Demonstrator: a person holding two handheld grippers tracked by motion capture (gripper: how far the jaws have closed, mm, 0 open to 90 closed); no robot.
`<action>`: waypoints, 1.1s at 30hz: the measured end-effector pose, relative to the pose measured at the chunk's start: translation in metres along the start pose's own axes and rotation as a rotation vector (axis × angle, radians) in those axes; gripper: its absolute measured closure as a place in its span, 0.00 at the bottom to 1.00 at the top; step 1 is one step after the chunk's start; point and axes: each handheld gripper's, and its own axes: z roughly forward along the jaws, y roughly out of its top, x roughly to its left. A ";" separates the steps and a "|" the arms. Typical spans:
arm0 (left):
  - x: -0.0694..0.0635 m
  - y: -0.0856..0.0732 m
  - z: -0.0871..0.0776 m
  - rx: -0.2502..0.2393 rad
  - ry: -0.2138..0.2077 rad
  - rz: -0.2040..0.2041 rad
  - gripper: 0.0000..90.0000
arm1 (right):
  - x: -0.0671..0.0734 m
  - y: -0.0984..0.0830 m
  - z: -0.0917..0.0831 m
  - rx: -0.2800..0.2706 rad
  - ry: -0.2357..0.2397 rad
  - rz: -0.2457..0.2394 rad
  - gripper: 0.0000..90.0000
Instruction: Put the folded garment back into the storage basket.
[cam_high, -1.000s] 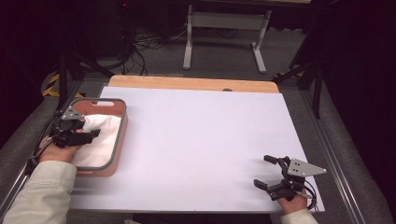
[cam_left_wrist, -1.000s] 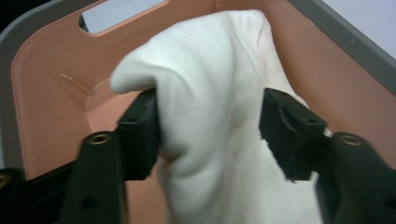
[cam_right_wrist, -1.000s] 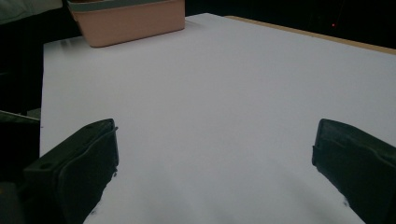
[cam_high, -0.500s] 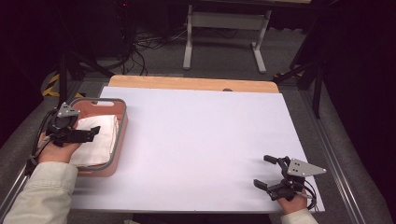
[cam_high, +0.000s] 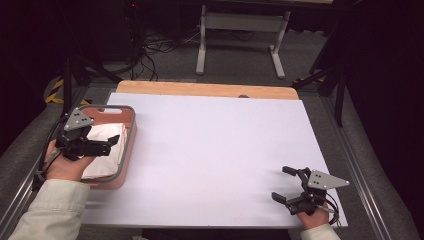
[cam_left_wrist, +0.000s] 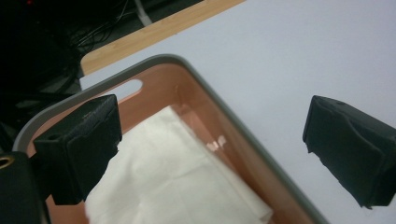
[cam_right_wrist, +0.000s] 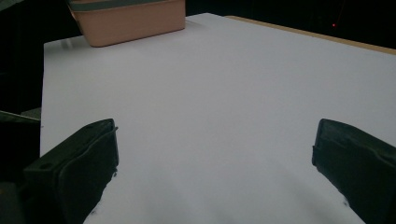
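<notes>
Cloth (cam_left_wrist: 159, 177) in tray (cam_left_wrist: 243, 135), below left tool (cam_high: 107, 145); jaws just opened, empty; right tool (cam_high: 285, 185) apart.

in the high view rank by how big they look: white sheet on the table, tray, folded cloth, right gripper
1. white sheet
2. tray
3. folded cloth, partly hidden by the left gripper
4. right gripper, though it sits nearer the camera

Wide bare white tabletop (cam_high: 215, 155); only the tray (cam_high: 129, 131) at its left edge.
</notes>
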 end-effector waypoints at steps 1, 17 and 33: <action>-0.003 0.002 -0.001 -0.005 -0.006 0.005 0.05 | 0.000 0.000 0.000 -0.002 0.001 0.000 0.01; -0.049 0.015 -0.001 -0.089 -0.148 0.063 0.03 | 0.000 0.000 0.000 -0.001 0.001 0.000 0.01; -0.085 0.004 0.017 -0.214 -0.307 0.076 0.03 | 0.000 0.000 0.000 -0.001 0.002 0.002 0.01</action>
